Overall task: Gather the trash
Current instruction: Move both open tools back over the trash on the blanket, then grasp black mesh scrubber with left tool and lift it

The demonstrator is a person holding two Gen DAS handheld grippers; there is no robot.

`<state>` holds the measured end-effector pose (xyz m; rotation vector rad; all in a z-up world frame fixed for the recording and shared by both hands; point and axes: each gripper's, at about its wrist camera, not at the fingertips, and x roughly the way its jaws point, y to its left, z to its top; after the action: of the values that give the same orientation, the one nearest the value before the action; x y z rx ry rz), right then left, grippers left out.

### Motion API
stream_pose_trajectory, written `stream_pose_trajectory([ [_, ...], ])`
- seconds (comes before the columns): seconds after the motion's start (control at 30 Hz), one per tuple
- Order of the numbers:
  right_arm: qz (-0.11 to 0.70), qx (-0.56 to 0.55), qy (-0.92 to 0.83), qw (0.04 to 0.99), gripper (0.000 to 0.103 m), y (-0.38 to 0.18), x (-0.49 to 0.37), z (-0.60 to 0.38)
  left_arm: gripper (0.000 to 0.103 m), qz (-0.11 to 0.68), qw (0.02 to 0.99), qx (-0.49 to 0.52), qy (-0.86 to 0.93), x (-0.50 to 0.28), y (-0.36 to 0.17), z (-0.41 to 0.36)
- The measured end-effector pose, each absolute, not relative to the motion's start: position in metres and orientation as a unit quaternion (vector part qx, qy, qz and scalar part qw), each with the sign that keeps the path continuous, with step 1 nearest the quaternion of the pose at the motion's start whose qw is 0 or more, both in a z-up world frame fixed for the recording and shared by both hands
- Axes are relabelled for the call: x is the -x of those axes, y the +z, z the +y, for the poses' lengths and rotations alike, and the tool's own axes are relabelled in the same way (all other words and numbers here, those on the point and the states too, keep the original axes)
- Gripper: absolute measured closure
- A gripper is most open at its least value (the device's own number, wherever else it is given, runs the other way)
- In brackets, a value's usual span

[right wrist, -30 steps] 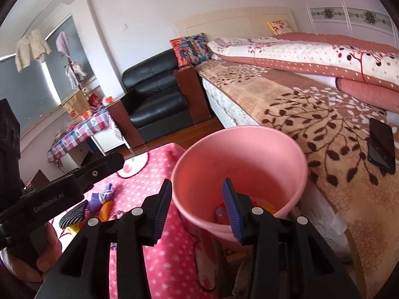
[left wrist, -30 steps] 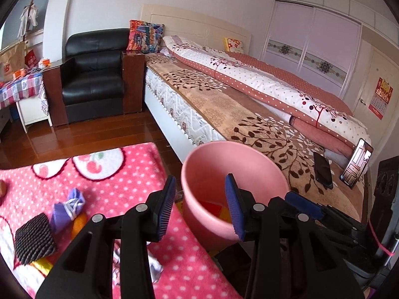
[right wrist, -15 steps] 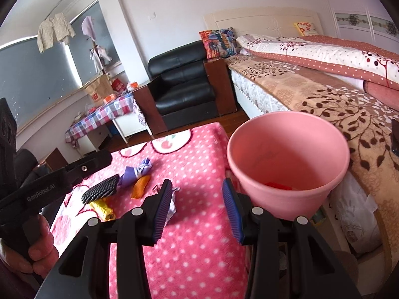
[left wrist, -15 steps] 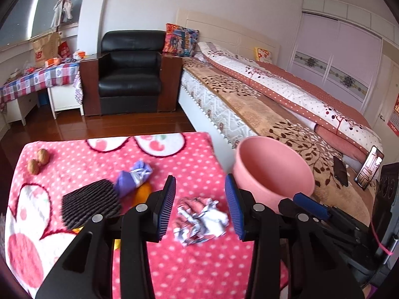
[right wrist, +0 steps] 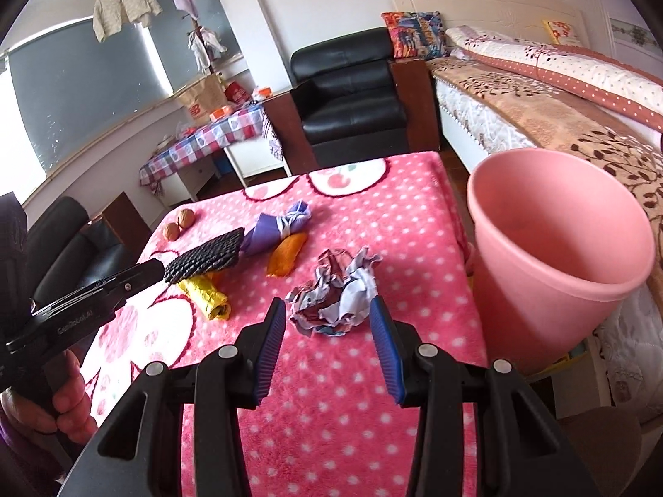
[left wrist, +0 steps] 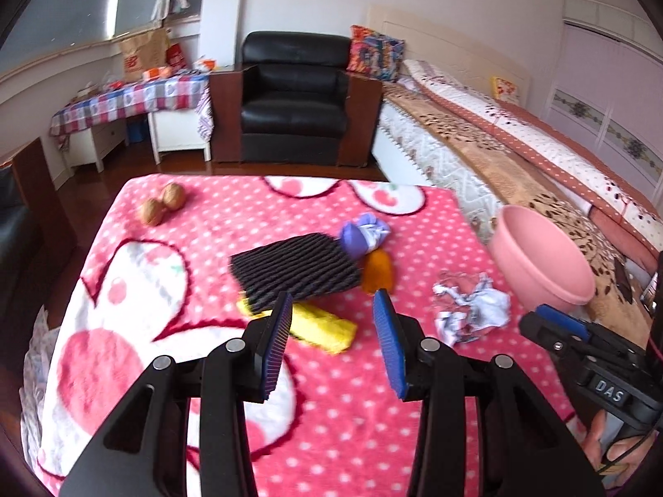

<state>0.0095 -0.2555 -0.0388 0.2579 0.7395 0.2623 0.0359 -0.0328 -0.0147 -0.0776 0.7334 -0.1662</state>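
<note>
Trash lies on a pink polka-dot blanket (left wrist: 331,406): a crumpled white paper (left wrist: 472,308) (right wrist: 335,294), a yellow wrapper (left wrist: 321,325) (right wrist: 207,298), a black foam net (left wrist: 294,269) (right wrist: 203,259), a purple wrapper (left wrist: 364,236) (right wrist: 277,227) and an orange peel (left wrist: 377,275) (right wrist: 286,254). A pink bin (left wrist: 543,259) (right wrist: 555,244) stands off the blanket's right edge. My left gripper (left wrist: 331,323) is open and empty over the yellow wrapper. My right gripper (right wrist: 327,323) is open and empty, just short of the crumpled paper.
Two walnuts (left wrist: 161,203) (right wrist: 178,223) lie at the blanket's far left. A bed (left wrist: 518,153) runs along the right behind the bin. A black armchair (left wrist: 294,99) and a checkered side table (left wrist: 132,99) stand beyond the blanket.
Both grippers have swung left, away from above the pink bin, to over the blanket. The trash pieces now lie in front of the open jaws.
</note>
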Motion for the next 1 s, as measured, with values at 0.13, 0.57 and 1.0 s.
stream_pose_trajectory([
  [0.13, 0.369, -0.123, 0.143, 0.910, 0.061, -0.043, -0.015, -0.244, 0.062, 0.364, 0.928, 0.052, -0.058, -0.045, -0.018, -0.013],
  [0.57, 0.383, -0.098, 0.187, 0.899, 0.061, -0.047, -0.021, -0.216, 0.062, 0.437, 0.888, 0.136, -0.039, -0.098, -0.044, 0.009],
  [1.0, 0.403, -0.074, 0.257, 0.875, 0.061, -0.046, -0.044, -0.176, 0.095, 0.399, 0.904, 0.149, -0.042, -0.094, -0.036, 0.024],
])
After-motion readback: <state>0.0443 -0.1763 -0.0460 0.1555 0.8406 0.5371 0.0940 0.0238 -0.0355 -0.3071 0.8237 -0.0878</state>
